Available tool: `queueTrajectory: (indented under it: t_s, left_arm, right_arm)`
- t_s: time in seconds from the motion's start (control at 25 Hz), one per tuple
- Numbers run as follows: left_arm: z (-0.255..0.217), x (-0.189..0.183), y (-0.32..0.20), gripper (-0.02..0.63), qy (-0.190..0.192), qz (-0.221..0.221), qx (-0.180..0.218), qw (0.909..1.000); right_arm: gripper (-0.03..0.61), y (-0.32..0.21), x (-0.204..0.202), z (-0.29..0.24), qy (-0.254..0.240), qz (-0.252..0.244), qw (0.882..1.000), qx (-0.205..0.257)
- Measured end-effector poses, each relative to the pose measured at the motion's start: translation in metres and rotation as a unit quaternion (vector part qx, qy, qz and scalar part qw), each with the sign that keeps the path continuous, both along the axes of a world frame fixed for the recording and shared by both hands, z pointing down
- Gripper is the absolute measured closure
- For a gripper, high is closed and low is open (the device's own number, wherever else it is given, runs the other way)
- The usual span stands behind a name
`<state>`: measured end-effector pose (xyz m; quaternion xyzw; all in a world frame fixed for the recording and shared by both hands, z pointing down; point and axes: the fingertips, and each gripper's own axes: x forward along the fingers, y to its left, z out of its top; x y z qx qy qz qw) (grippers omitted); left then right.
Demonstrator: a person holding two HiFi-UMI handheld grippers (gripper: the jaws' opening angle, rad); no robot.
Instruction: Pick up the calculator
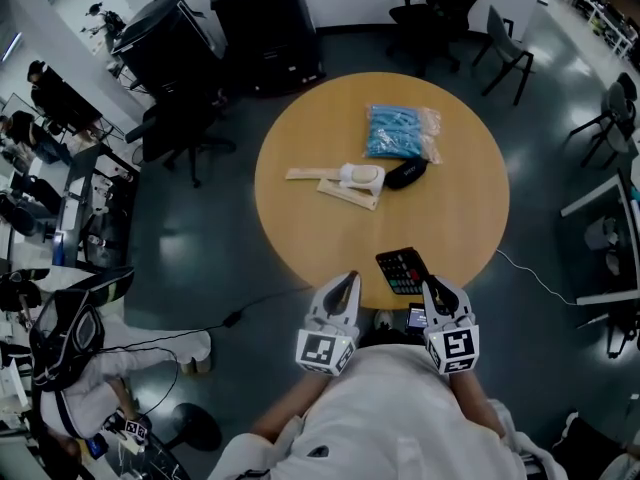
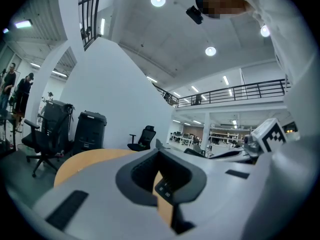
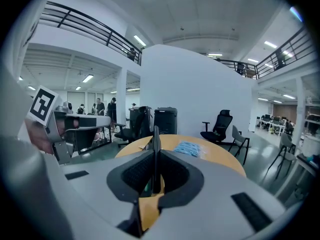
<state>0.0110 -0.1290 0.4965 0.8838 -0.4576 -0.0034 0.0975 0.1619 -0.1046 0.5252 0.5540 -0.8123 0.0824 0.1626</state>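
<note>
A black calculator (image 1: 402, 270) with red and green keys hangs over the near edge of the round wooden table (image 1: 300, 218). My right gripper (image 1: 432, 286) is shut on its right end. In the right gripper view the calculator (image 3: 156, 149) stands edge-on as a thin dark slab between the right gripper's (image 3: 155, 156) pads, rising past their tips. My left gripper (image 1: 348, 280) hovers at the table's near edge, left of the calculator, its fingers meeting at the tip with nothing held. In the left gripper view, a corner of the calculator (image 2: 164, 188) shows through the window below the left gripper's (image 2: 158, 146) tips.
Further back on the table lie a blue packet (image 1: 402, 131), a black pouch (image 1: 405, 174) and a cream-coloured tool on flat strips (image 1: 350, 181). Black bins (image 1: 265, 28) and office chairs (image 1: 440, 3) stand beyond the table. A cable (image 1: 240, 313) runs across the floor at left.
</note>
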Motion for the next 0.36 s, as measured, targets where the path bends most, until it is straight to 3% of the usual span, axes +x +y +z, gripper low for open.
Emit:
queueTrajectory:
  t_s: [0.36]
  left_arm:
    - [0.0058,-0.0025,-0.001,0.607,-0.002,0.001,-0.008,1.0]
  right_arm:
    - [0.531,-0.0025,0.0021,0.0007,-0.006,0.011,1.0,0.001]
